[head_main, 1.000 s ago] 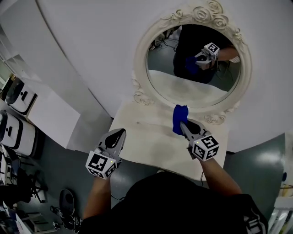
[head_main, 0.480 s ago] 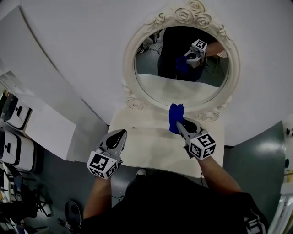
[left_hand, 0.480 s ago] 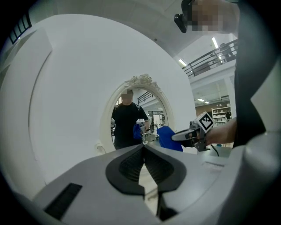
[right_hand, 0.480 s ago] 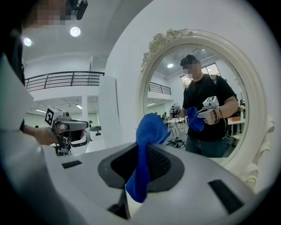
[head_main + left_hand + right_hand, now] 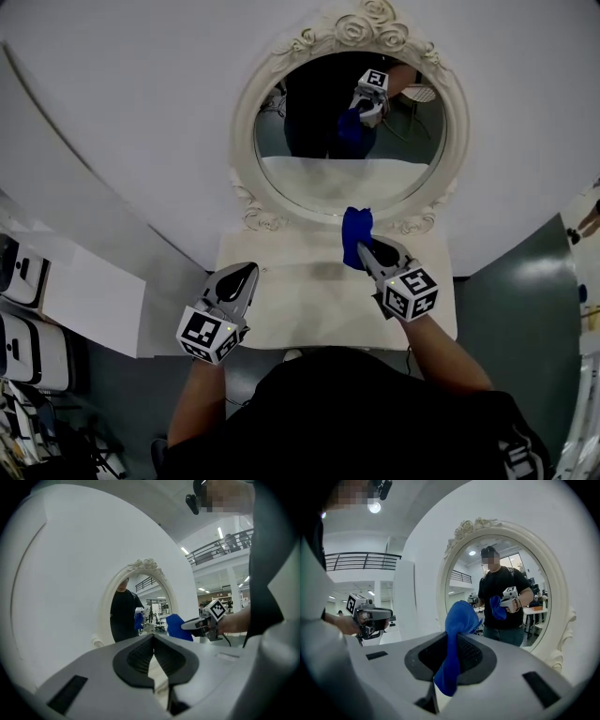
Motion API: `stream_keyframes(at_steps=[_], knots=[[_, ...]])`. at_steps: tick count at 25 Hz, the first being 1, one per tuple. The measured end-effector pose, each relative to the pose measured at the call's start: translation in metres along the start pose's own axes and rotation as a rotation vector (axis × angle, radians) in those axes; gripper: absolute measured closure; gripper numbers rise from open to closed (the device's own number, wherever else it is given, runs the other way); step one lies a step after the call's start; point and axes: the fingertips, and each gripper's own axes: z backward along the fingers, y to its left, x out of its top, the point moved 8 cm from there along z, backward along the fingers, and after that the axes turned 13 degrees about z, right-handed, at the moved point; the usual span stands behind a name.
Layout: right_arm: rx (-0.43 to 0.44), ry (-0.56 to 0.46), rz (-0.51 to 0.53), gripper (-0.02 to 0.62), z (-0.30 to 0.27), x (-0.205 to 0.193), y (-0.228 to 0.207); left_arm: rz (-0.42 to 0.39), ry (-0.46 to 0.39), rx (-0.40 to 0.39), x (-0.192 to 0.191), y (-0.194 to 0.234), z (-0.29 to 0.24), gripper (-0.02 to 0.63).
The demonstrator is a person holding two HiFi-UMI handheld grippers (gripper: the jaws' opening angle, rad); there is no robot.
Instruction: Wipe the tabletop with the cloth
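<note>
Cloth (image 5: 356,234) (blue) in right gripper (image 5: 364,253)

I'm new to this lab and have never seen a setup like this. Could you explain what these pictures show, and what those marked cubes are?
There is no robot here. A person holds a two-jaw gripper in each hand, and the cubes with square markers are part of those grippers. The top-down picture comes from a camera on the person's head. The other two come from cameras riding on each gripper, looking along its jaws. The left gripper is shut and empty. The right gripper is shut on a blue cloth. It holds the cloth at the back of the white tabletop, close to the round mirror in an ornate cream frame. Nothing else shows plainly on the tabletop. The figure in the mirror is the person's own reflection.
</note>
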Motion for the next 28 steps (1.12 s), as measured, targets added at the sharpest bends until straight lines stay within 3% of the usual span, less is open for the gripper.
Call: stream_keyframes(at_steps=[9, 15, 21, 28], knots=[[-0.05, 0.038, -0.009, 0.555, -0.003, -0.007, 0.005, 0.0, 0.024, -0.092, -0.003, 0.006, -0.012, 0.595], [-0.033, 0.063, -0.009, 0.555, -0.015, -0.013, 0.008, 0.003, 0.024, -0.103, -0.004, 0.008, -0.012, 0.595], [0.044, 0.093, -0.027, 0.555, -0.054, -0.025, 0.024, 0.022, 0.029, -0.05, -0.012, 0.021, 0.006, 0.595], [0.201, 0.156, -0.073, 0.555, -0.126, -0.05, 0.063, 0.07, 0.029, 0.07, -0.028, 0.044, 0.046, 0.595]])
